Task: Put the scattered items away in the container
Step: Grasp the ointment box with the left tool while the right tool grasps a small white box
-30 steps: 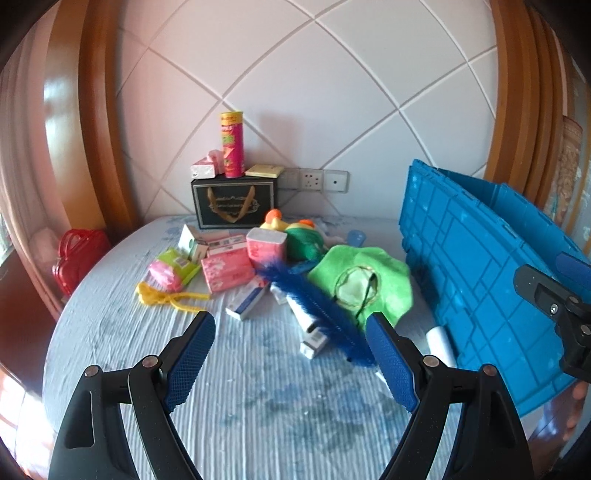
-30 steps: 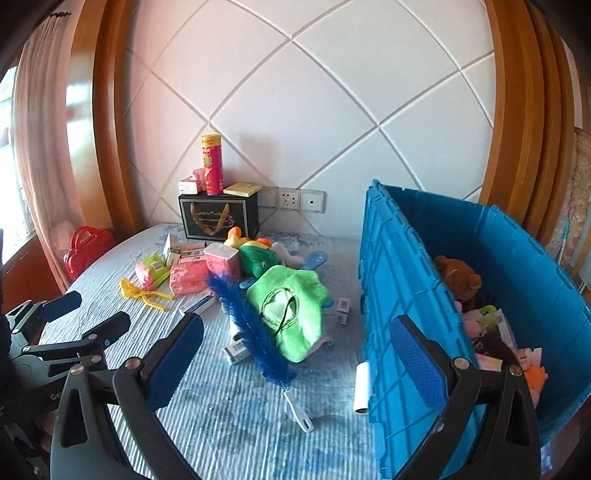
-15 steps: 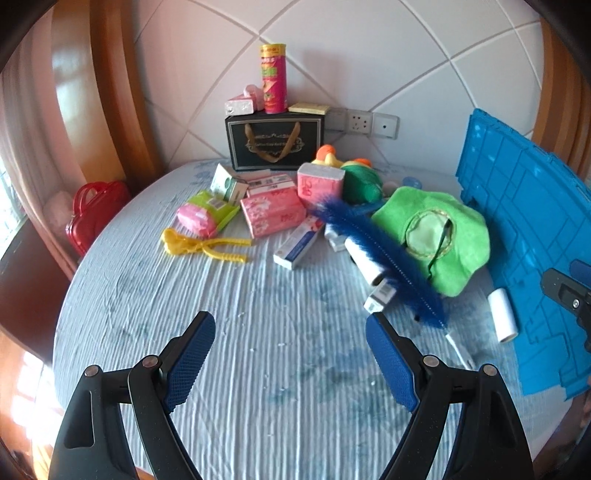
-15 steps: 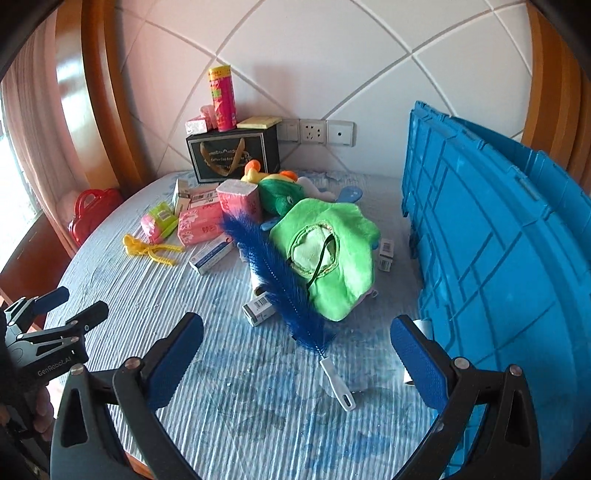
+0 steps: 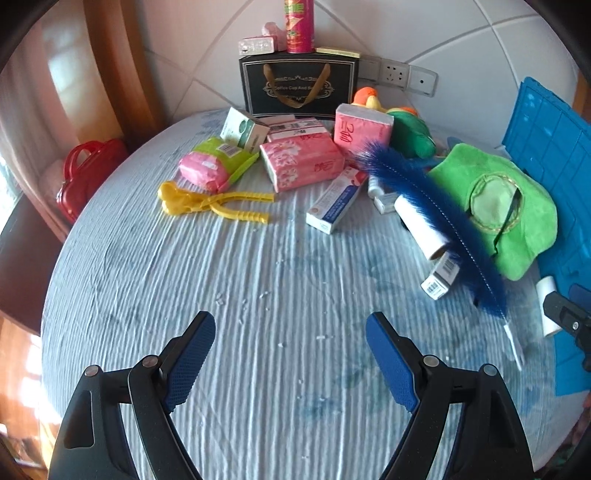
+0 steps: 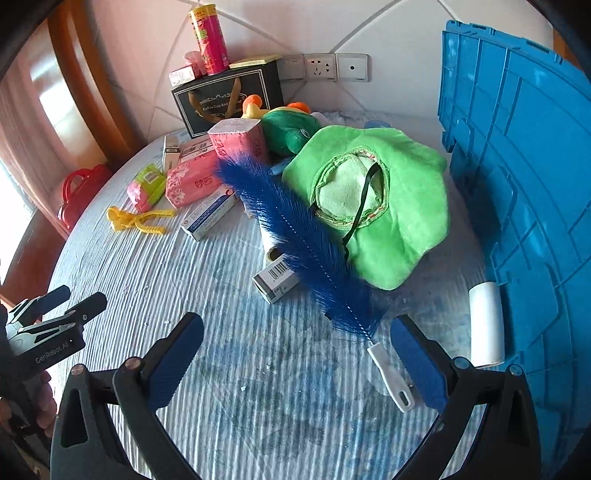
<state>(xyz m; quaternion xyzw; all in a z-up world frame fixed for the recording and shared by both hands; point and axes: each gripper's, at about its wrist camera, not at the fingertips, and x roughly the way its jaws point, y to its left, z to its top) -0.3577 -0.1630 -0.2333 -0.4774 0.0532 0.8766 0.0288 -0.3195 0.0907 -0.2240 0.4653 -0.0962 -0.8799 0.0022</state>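
Observation:
Scattered items lie on a round table with a pale blue cloth (image 5: 258, 280). A long blue bottle brush (image 6: 295, 229) rests across a green plush hat (image 6: 399, 206) and a small barcoded box (image 6: 277, 278). Its white handle (image 6: 389, 376) lies just inside the right finger of my right gripper (image 6: 295, 326), which is open and holds nothing. The tall blue crate (image 6: 517, 166) stands at the right, with a white roll (image 6: 485, 321) against its wall. My left gripper (image 5: 288, 325) is open over bare cloth, short of yellow tongs (image 5: 210, 205), pink tissue packs (image 5: 303, 162) and a toothpaste box (image 5: 336, 201).
A black gift box (image 5: 299, 85) with a pink can (image 5: 299, 22) on top stands against the tiled wall at the back. A green plush toy (image 6: 288, 129) lies in front of it. A red case (image 5: 88, 173) sits beyond the table's left edge.
Both grippers have sunk toward the table and tipped further down, so the items sit closer and the crate's inside has left the view. The jaws stayed open.

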